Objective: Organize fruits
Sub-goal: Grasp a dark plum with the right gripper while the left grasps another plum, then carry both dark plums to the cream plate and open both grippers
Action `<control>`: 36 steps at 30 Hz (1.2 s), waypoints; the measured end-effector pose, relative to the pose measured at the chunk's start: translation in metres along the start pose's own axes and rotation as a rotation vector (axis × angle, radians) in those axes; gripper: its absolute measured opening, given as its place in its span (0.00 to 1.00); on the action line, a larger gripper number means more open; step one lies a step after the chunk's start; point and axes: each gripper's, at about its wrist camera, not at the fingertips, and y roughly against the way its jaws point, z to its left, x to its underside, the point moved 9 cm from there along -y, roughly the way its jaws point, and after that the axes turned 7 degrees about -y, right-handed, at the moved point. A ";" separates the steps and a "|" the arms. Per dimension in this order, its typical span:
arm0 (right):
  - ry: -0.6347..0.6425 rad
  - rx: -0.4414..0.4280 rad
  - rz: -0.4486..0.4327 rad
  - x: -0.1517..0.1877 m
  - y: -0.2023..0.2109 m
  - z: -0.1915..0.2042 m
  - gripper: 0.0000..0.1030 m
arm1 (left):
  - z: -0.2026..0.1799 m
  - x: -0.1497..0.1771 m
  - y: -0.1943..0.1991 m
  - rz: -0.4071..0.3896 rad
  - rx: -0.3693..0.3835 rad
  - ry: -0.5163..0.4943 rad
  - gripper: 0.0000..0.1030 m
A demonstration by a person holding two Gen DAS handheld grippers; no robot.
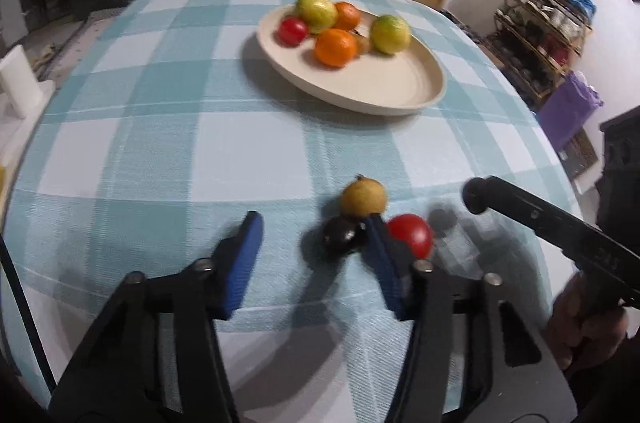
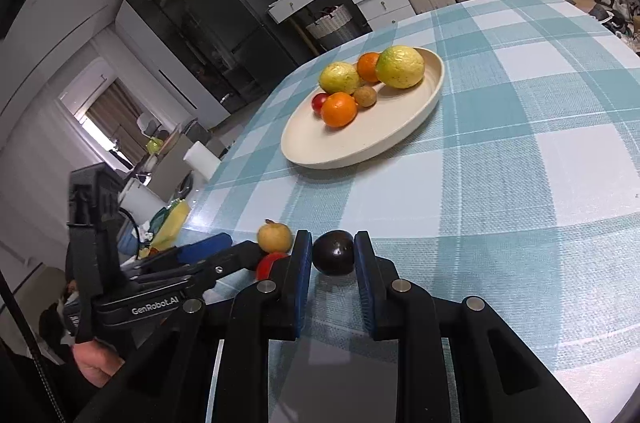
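In the left wrist view, the left gripper (image 1: 310,235) hangs low over the checked tablecloth (image 1: 160,127) with its blue pads spread wide and nothing between them. The dark plum (image 1: 342,234) lies just inside its right-hand pad; the yellow fruit (image 1: 363,199) sits just behind the plum, and the red tomato (image 1: 412,234) is on the outer side of that pad. Farther back stands the cream plate (image 1: 400,95), holding two yellow-green fruits, two oranges, a red tomato and a small brown fruit. In the right wrist view, the right gripper (image 2: 333,255) has its two pads on either side of the plum (image 2: 333,252), close against it and partly closed; whether they actually press it I cannot tell. The yellow fruit (image 2: 274,237) and tomato (image 2: 267,263) lie just left of it, beside the left gripper's (image 2: 224,247) fingers. The plate (image 2: 360,143) sits well beyond.
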 end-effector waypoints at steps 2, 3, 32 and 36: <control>-0.007 -0.003 0.001 0.000 0.001 -0.002 0.21 | -0.005 0.002 -0.002 0.014 0.035 0.000 0.37; -0.009 -0.004 0.000 0.000 0.001 -0.003 0.21 | -0.007 0.003 -0.003 0.019 0.045 0.004 0.36; 0.013 -0.023 -0.003 -0.027 -0.008 0.006 0.21 | 0.024 -0.042 0.014 0.013 0.158 0.085 0.21; 0.025 -0.031 -0.011 -0.035 -0.013 0.011 0.21 | 0.027 -0.060 0.010 -0.005 0.165 0.089 0.21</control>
